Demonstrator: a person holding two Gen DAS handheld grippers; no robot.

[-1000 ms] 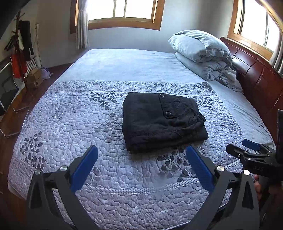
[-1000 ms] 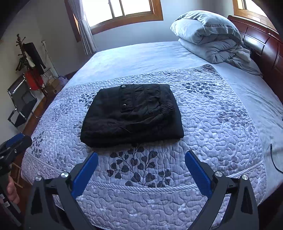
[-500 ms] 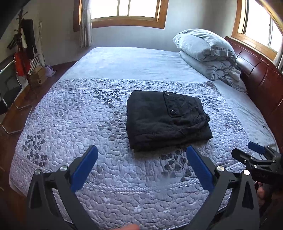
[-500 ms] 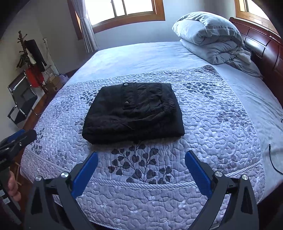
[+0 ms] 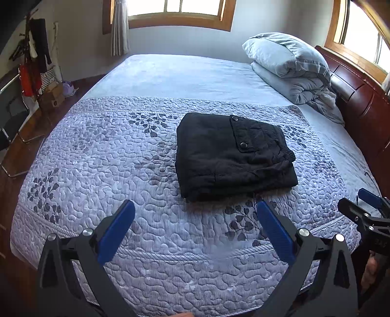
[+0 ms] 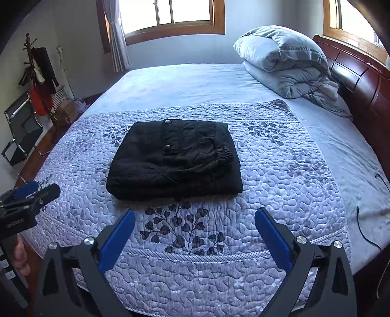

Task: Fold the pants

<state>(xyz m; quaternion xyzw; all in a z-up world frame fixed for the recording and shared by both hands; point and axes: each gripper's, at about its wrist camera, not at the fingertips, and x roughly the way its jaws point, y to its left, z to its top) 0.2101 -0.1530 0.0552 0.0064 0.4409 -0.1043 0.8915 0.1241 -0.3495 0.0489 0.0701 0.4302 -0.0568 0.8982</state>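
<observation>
Black pants point(image 5: 231, 156) lie folded into a compact rectangle on the patterned quilt point(image 5: 102, 156) that covers the near half of a bed point(image 6: 185, 80), a buttoned pocket flap facing up and the gathered waistband at the right edge of the bundle. The left gripper point(image 5: 196, 219) hangs over the near edge of the quilt, its blue-padded jaws wide apart and holding nothing, well short of the pants. The right gripper point(image 6: 195, 224) hangs just beside it to the right, its jaws likewise spread and empty; each tool shows at the edge of the other's view, with part of a hand point(image 6: 20, 256) on the left one's handle. At the far right of the bed, a bundled grey duvet point(image 6: 285, 63) rests against the dark wooden headboard point(image 6: 360, 73). A window point(image 5: 179, 9) fills the far wall, and a coat stand point(image 6: 39, 73) and folding chair point(image 6: 22, 131) stand on the floor at left
</observation>
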